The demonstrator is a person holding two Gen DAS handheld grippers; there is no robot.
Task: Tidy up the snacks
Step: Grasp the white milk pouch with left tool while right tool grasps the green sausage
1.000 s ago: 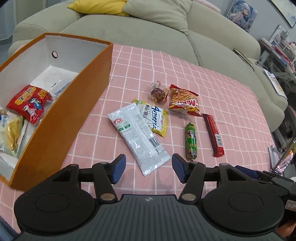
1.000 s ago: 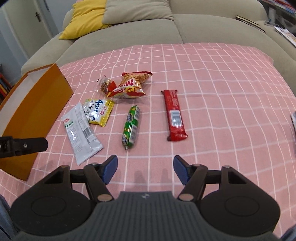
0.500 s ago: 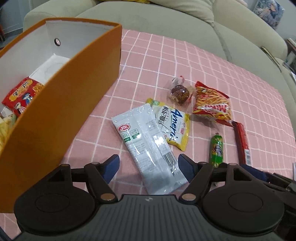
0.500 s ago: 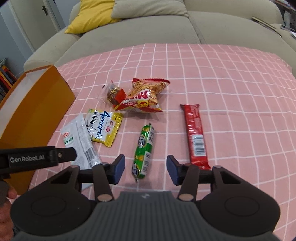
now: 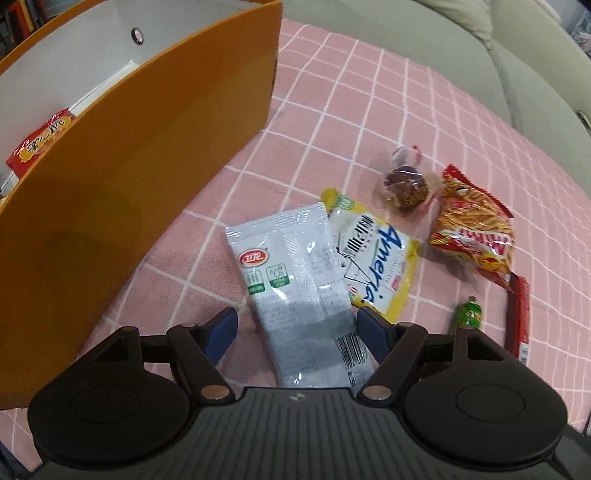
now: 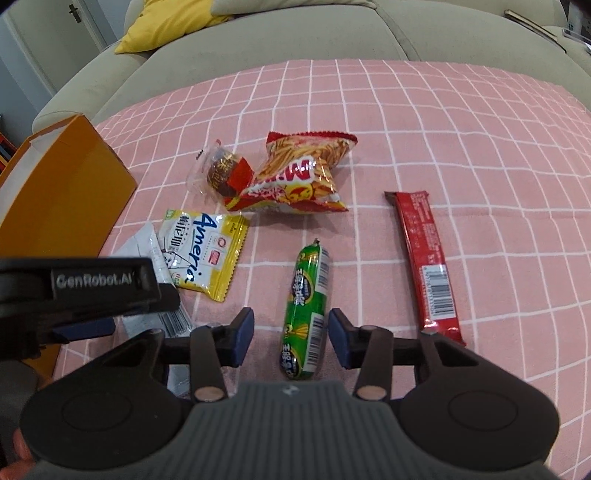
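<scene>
My left gripper is open, its fingers on either side of the near end of a long white snack packet on the pink checked cloth. My right gripper is open around the near half of a green sausage stick. Both snacks lie flat. A yellow packet lies beside the white one. A red-orange crisps bag, a wrapped brown sweet and a red chocolate bar lie further out. The left gripper's body shows in the right wrist view.
An orange box with white inside stands at the left and holds a red snack bag. A beige sofa with a yellow cushion runs along the far side of the cloth.
Both grippers moved forward and down. The left now straddles the white packet and the right straddles the green sausage. Neither has closed.
</scene>
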